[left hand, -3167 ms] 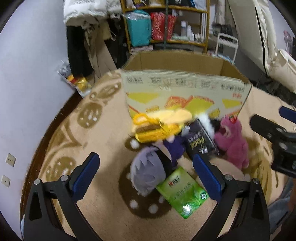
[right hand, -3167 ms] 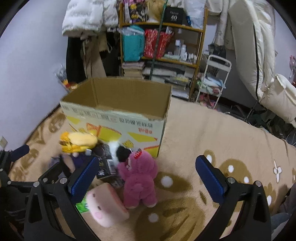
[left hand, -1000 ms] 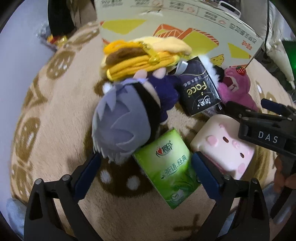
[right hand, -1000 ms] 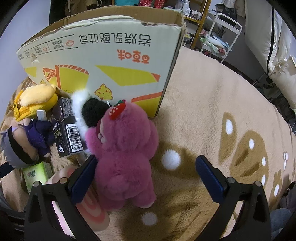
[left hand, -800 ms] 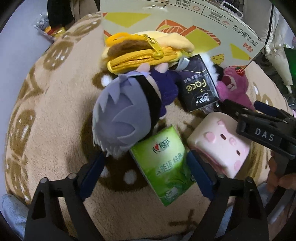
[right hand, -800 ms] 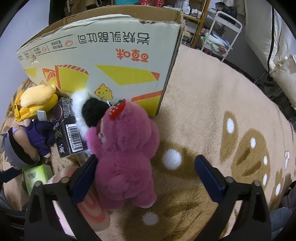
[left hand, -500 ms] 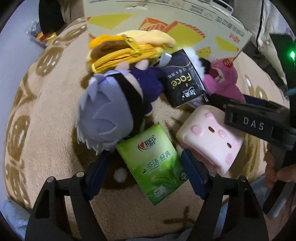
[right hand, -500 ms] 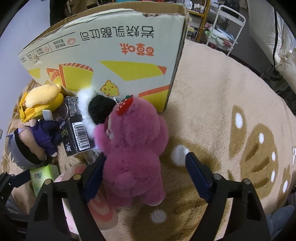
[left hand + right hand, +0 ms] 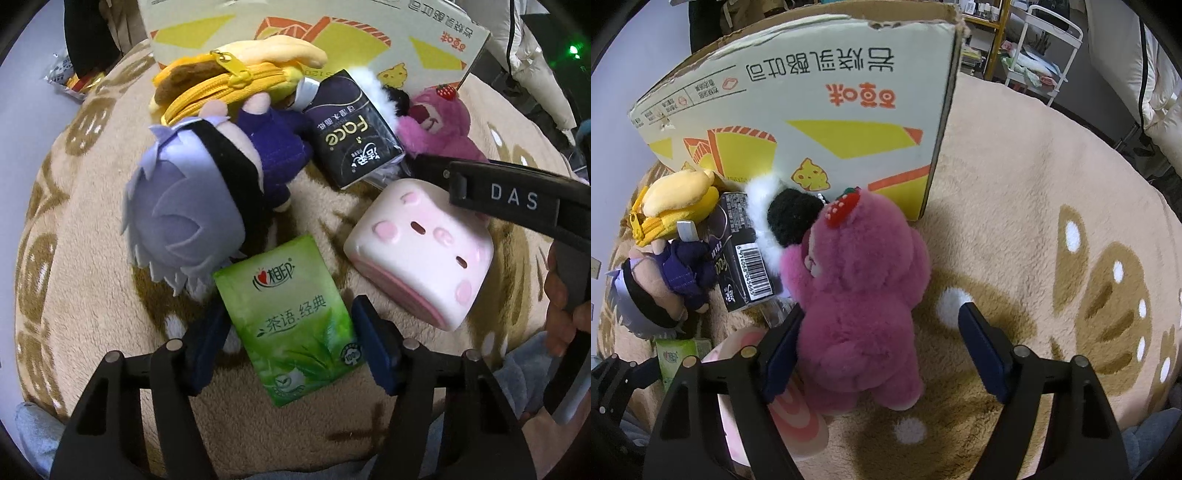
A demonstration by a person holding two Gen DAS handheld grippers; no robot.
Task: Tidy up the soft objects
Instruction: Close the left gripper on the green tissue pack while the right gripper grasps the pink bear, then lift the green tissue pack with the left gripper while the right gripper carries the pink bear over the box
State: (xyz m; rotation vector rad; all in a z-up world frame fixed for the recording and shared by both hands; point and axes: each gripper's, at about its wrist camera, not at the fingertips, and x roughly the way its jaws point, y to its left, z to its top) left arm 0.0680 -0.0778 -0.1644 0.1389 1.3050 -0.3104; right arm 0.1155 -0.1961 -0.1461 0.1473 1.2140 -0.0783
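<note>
- Left gripper point(image 9: 290, 345) straddles the green tissue pack point(image 9: 290, 319), fingers close alongside, not clearly clamping.
- Right gripper point(image 9: 881, 341) gapes wide around the pink bear point(image 9: 860, 306), holding nothing.

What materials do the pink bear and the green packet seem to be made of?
The pink bear looks like long-pile plush fabric: its surface is fuzzy and matte, with no sharp edges. The green packet seems to be thin plastic film over a soft filling, probably tissues: it is smooth and printed, with a slight sheen.
</note>
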